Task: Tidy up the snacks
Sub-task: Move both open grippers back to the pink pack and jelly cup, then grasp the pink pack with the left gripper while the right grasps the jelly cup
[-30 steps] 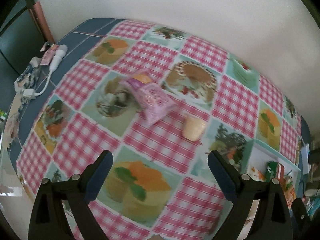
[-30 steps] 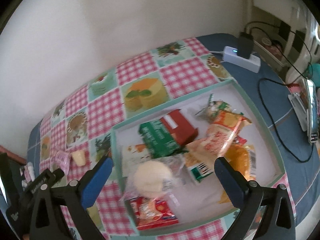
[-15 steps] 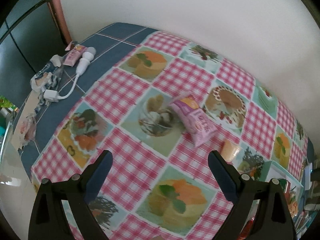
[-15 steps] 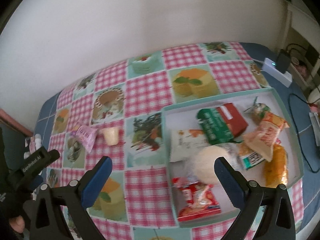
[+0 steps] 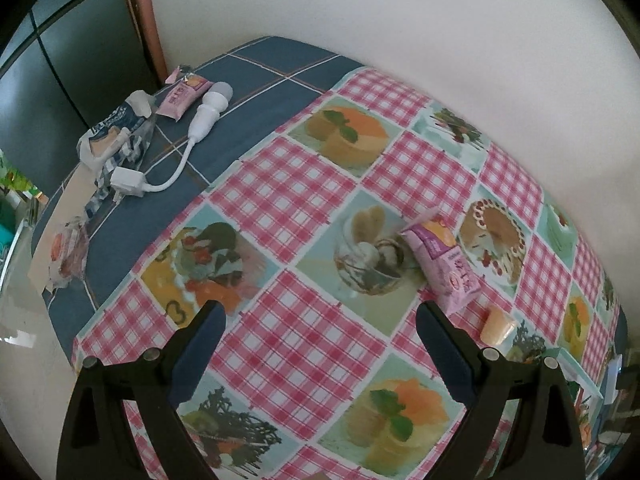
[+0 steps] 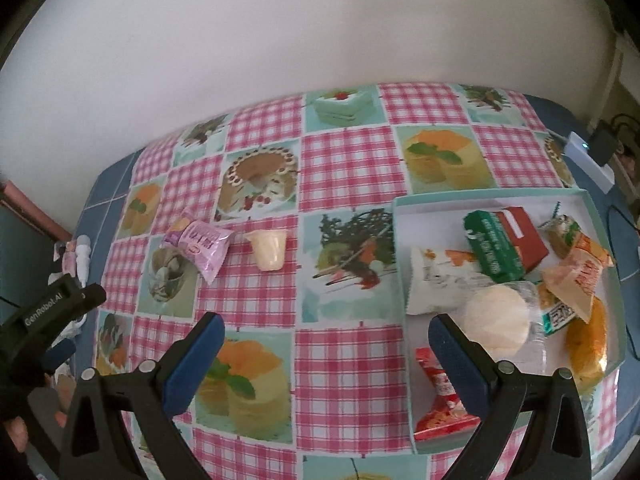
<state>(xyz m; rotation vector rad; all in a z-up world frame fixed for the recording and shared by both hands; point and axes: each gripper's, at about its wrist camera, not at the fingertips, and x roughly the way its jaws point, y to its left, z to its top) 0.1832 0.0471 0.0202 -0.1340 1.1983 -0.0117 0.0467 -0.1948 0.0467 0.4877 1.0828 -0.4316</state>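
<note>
Where gingham runs, a crinkly pink packet [image 5: 444, 264] lies.

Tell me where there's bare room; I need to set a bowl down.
Bare cloth between the cup and the tray, and in front of the pink packet. The tray is crowded; its far left corner is bare.
</note>
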